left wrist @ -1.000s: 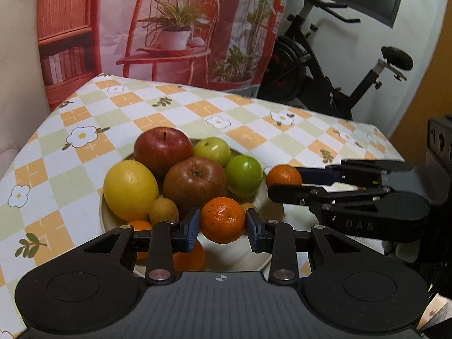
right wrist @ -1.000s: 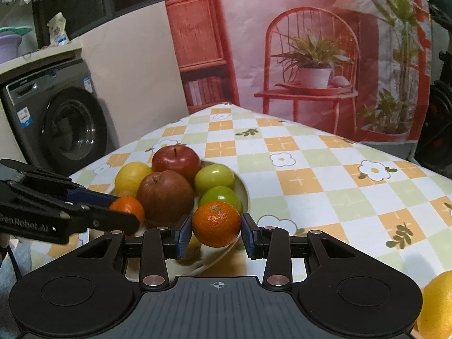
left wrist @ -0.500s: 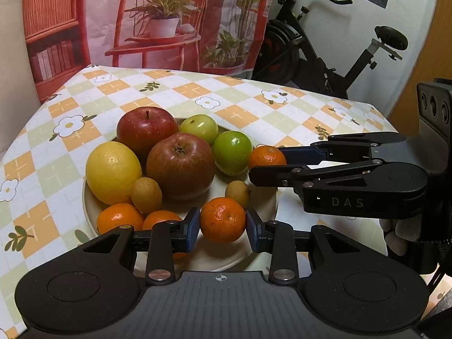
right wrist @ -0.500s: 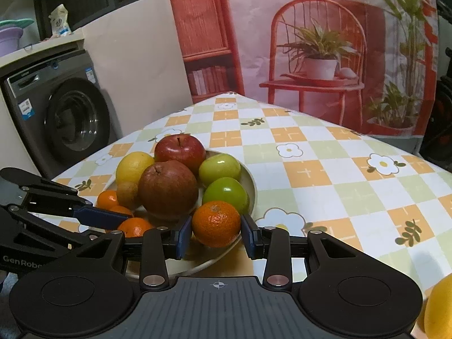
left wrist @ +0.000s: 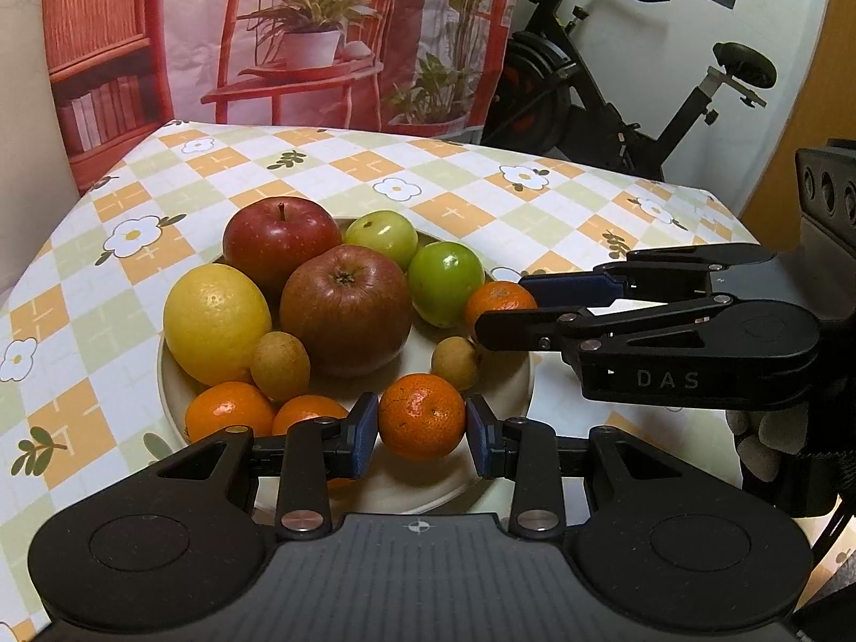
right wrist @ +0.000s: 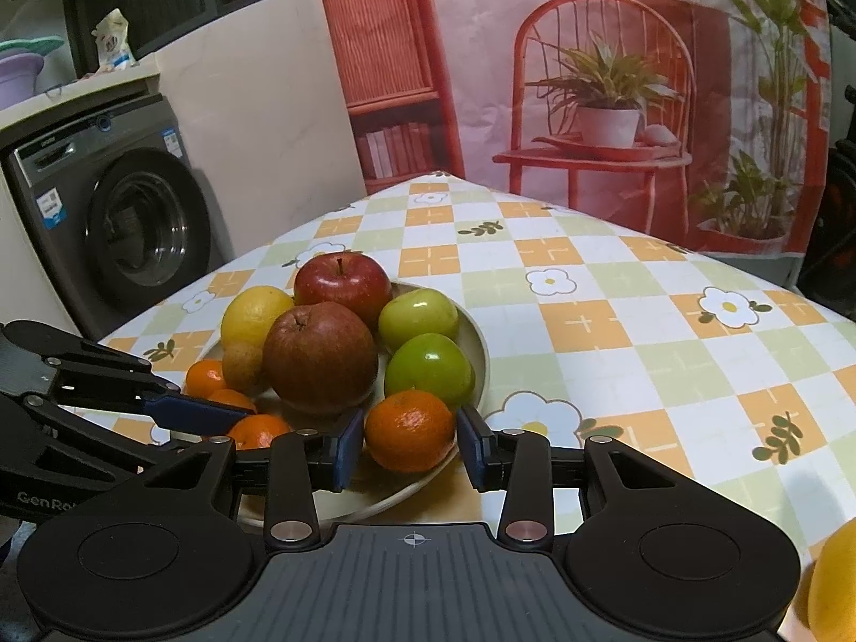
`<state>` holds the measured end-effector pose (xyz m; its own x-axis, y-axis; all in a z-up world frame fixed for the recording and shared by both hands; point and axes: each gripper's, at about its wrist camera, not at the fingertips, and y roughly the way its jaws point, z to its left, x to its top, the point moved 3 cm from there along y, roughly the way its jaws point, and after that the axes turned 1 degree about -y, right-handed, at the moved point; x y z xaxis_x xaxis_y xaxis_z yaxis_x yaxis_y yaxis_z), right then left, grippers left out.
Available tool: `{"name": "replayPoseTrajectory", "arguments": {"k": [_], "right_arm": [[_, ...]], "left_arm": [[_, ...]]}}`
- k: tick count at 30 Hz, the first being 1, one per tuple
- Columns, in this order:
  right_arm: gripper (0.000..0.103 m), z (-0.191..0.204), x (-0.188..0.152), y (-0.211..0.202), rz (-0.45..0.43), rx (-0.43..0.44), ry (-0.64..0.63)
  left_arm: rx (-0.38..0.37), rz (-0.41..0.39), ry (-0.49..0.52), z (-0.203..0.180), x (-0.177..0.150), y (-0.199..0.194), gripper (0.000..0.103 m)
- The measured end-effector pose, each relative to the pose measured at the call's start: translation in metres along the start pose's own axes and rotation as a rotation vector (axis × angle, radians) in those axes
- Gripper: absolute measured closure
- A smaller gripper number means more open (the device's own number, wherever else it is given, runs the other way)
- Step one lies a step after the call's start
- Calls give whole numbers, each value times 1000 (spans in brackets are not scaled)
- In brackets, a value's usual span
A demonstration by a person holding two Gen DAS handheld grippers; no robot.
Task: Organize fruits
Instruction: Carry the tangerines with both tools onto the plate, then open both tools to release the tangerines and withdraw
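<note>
A cream plate (left wrist: 513, 385) holds two red apples (left wrist: 342, 310), a yellow lemon (left wrist: 214, 321), two green fruits (left wrist: 444, 281), two small brown fruits and two tangerines (left wrist: 230, 417). My left gripper (left wrist: 421, 430) is shut on a tangerine (left wrist: 421, 414) just above the plate's near rim. My right gripper (right wrist: 411, 446) is shut on another tangerine (right wrist: 411, 428) over the plate's edge (right wrist: 481, 353). In the left wrist view the right gripper (left wrist: 508, 310) reaches in from the right, holding its tangerine (left wrist: 497, 302).
The table has a checked flower-print cloth (left wrist: 481, 198). An exercise bike (left wrist: 615, 80) stands behind it. A washing machine (right wrist: 117, 224) stands to the left in the right wrist view. A yellow fruit (right wrist: 834, 583) lies at that view's lower right corner.
Both grippers, each still holding a tangerine, have come lower and closer over the plate. More of the plate's front fruits show in the left wrist view.
</note>
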<state>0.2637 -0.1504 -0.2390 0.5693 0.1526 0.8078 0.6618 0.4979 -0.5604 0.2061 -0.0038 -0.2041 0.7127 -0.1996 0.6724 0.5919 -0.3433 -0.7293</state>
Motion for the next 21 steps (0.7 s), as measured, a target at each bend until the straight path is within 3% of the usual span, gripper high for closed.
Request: {"name": "replayPoseTrajectory", "arguments": {"k": [21], "right_arm": [[67, -12, 0, -18, -61, -59, 9]], "left_arm": [[14, 11, 4, -1, -1, 0, 65]]}}
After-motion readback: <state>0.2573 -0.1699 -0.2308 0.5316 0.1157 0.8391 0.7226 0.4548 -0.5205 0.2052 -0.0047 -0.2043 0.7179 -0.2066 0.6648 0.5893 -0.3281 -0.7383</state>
